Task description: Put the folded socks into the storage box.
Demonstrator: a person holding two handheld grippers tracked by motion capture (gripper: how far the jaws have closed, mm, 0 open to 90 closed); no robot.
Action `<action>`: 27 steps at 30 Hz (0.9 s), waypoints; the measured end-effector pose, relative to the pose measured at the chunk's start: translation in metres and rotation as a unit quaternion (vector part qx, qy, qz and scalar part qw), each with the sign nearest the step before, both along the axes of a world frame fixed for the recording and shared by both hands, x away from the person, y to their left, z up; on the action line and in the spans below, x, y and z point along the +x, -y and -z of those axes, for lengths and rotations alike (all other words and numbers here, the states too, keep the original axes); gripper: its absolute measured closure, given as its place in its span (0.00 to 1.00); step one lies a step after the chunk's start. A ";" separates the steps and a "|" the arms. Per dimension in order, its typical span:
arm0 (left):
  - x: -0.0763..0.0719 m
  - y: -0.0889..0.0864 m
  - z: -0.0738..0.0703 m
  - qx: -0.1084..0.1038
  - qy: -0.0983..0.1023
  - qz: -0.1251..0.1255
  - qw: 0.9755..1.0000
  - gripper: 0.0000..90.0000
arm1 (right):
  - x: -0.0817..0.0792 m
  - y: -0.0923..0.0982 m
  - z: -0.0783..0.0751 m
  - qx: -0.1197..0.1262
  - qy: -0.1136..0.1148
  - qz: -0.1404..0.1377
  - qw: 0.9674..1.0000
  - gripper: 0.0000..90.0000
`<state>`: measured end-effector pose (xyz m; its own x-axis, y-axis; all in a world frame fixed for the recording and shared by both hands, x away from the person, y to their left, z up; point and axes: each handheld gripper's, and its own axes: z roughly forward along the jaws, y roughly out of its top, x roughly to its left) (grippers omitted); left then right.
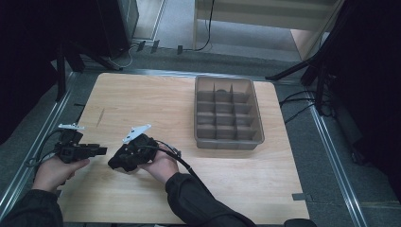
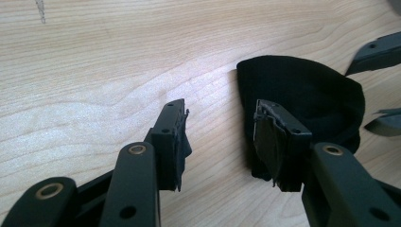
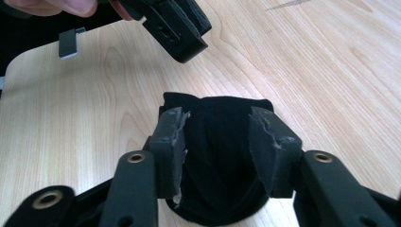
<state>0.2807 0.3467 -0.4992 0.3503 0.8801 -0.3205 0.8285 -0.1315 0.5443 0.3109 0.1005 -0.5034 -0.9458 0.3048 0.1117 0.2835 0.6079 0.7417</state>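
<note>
Pale wooden tabletop with visible grain, rounded corners. Toward the far right corner sits a grey-brown translucent plastic organiser tray divided by partitions into small compartments; nothing discernible inside them.

Near the left part of the near edge lies a black soft cloth piece, crumpled, dome-shaped in outline, resting flat on the wood. In the high view it is mostly hidden under the right gripper.

Right gripper: black, held in the person's right hand, angled toward the left edge of the table. Its jaws are spread wide, one on each side of the cloth, which lies between and beneath them. Nothing clamped; whether the pads touch the fabric cannot be told. A grey three-cornered plate stands on top of it, and a cable trails back along the dark sleeve.

Left gripper: black, held in the left hand close to the left edge, pointing toward the right gripper. Jaws parted, released, bare wood between them. The cloth sits just beyond and partly behind its right-side jaw in the left gripper view; contact uncertain. The two grippers are near each other, tips almost meeting over the cloth.

A short dark streak marks the wood near the left edge, farther back.
</note>
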 end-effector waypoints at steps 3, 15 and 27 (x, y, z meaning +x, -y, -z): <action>-0.001 -0.001 -0.001 -0.004 0.005 -0.001 1.000 0.60 | 0.002 -0.005 0.006 -0.005 -0.004 0.002 1.000 0.55; -0.001 -0.004 0.002 -0.005 -0.002 -0.002 1.000 0.59 | 0.005 -0.014 0.027 -0.028 -0.016 0.006 0.999 0.43; -0.001 -0.004 0.003 -0.003 -0.009 0.001 1.000 0.59 | 0.003 -0.013 0.035 -0.031 0.000 0.001 1.000 0.44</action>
